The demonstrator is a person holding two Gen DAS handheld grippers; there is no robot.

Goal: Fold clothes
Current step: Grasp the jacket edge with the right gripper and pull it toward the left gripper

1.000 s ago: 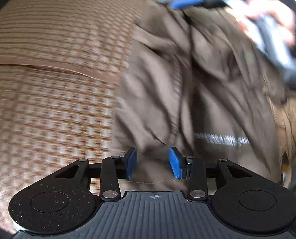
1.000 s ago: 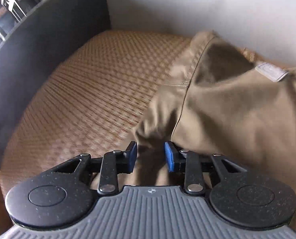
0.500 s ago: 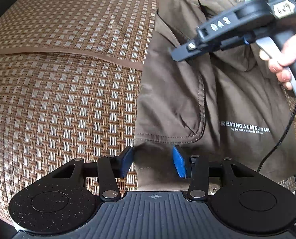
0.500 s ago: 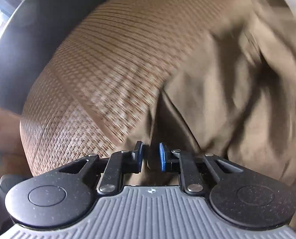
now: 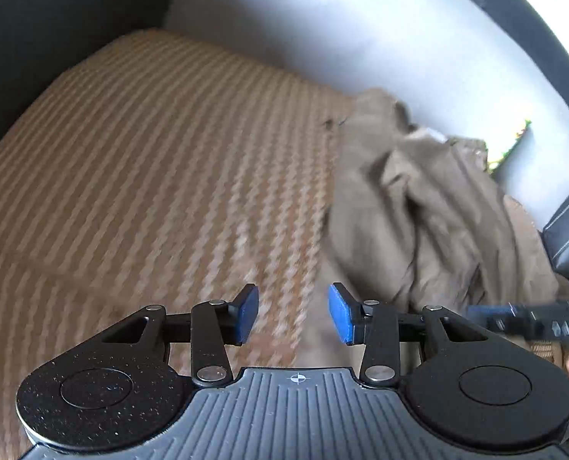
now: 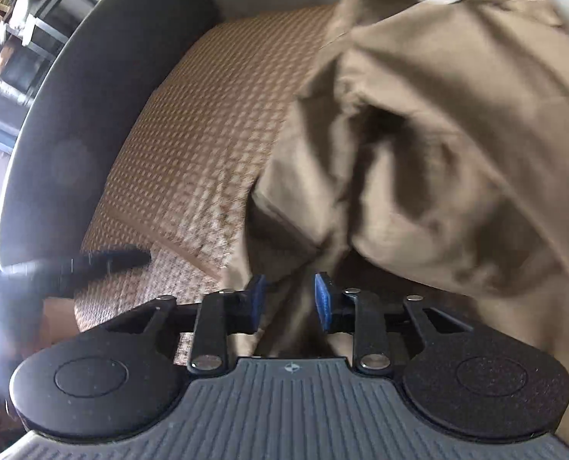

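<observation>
Matt cloth shirt (image 6: pixel 456 122), woven mat (image 5: pixel 161 176)

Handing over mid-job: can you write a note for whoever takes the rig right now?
Left hand-held gripper: open, over the shirt's near edge, gripping nothing.
Right hand-held gripper: jaws have just been opening; cloth sits between the pads, but they do not press on it.
Shirt: brown, bunched up on the right of the woven mat, its far end near the backrest. The views are blurred.
Done: no neat fold visible.
Left: probably spread the shirt flat on the mat, then fold it.
</observation>
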